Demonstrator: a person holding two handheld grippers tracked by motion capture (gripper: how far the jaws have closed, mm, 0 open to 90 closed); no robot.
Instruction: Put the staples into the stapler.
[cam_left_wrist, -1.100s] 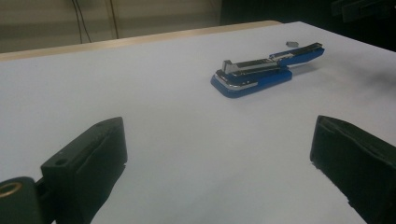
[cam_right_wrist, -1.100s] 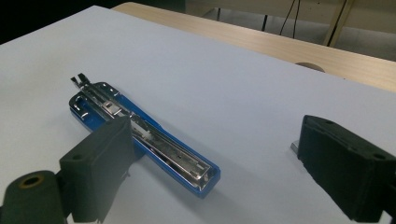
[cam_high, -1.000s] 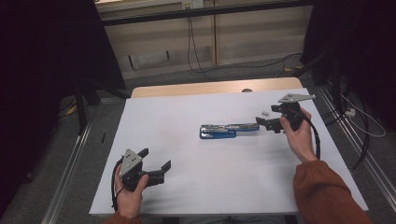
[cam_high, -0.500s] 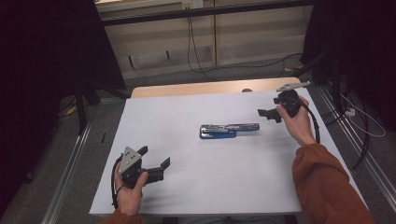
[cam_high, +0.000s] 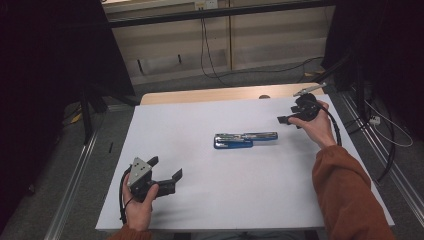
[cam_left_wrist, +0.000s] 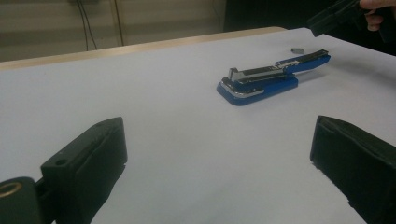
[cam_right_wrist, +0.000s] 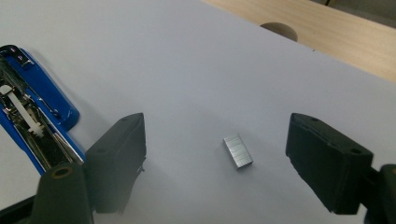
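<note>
- Evidently the step in hand is picking up the staple block (cam_right_wrist: 237, 150), which lies on the white table (cam_high: 200, 125) just beside the opened blue stapler (cam_high: 245, 140).
- The right gripper (cam_right_wrist: 215, 154) hovers with the block between its jaws; they have just been closing, yet the pads touch nothing.
- The left gripper (cam_left_wrist: 219, 154) rests open and empty, well apart.
- Next, I judge, lower, centre, then pinch squarely.

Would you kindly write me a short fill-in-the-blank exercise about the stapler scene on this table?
1. The stapler lying opened out on the white table is ____ in colour.
2. Between the open jaws of the right tongs lies a small block of ____.
3. The left tongs hold ____.
4. In the right gripper view, the staple block lies to the ____ of the stapler.

Missing words: blue; staples; nothing; right
</note>
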